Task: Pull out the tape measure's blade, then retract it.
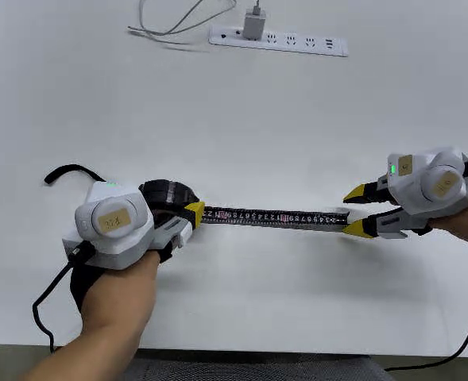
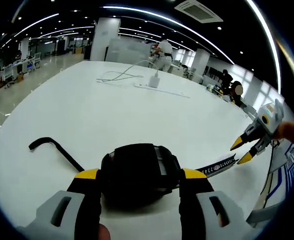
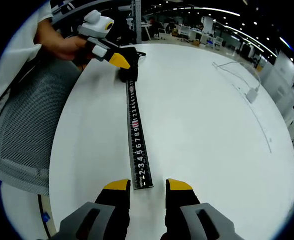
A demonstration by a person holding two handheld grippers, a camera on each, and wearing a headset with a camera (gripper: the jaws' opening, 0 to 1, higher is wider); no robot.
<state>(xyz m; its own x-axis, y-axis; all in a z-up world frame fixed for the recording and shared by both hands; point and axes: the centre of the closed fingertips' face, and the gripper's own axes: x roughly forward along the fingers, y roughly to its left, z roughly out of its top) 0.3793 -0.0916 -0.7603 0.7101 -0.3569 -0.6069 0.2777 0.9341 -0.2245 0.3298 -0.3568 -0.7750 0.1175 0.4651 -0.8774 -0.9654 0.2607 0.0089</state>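
The left white and grey claw with yellow tips (image 2: pixel 142 175) is squeezed tight on the black round tape measure case (image 1: pixel 170 194). The left hand (image 1: pixel 126 271) holds it, arm stretched forward. The right white and grey claw (image 1: pixel 355 211), held in the right hand (image 1: pixel 466 222), points at the left one, jaws apart, gripping nothing.
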